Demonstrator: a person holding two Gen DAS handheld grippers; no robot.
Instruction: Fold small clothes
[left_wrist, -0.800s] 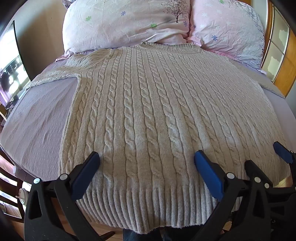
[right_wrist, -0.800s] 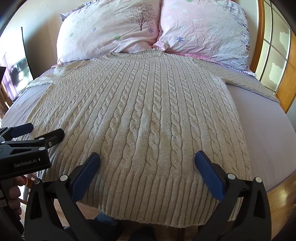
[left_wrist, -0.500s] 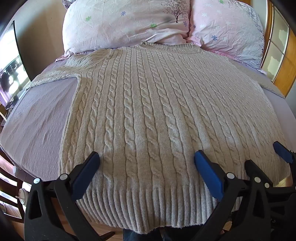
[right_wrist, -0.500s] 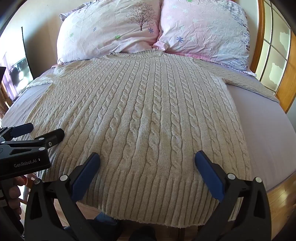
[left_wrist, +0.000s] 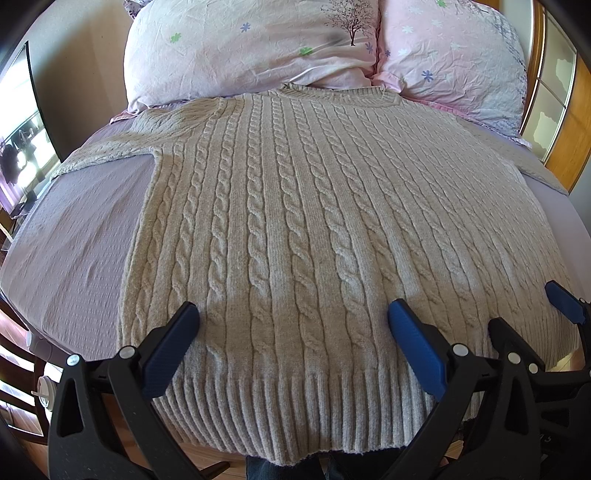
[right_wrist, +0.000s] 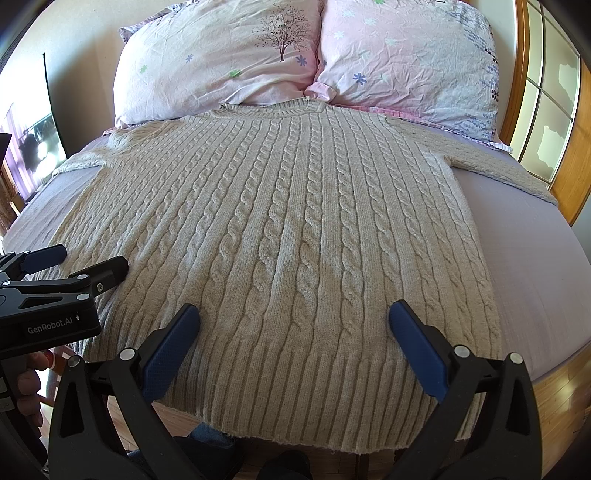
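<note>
Bare bed sheet (right_wrist: 524, 258) open on either side of the cable-knit sweater (right_wrist: 288, 229); beyond its collar, blocked by two pillows (right_wrist: 406, 59); wooden-framed panel (right_wrist: 546, 92) bounding right.

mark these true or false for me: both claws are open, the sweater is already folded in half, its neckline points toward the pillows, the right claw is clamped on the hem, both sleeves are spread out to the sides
1. Both claws are open. True: the left claw and right claw both stand wide apart.
2. The sweater is folded in half. False: it lies flat and fully spread on the bed.
3. Its neckline points toward the pillows. True.
4. The right claw is clamped on the hem. False: it holds nothing and sits open above the hem.
5. Both sleeves are spread sideways. True.
</note>
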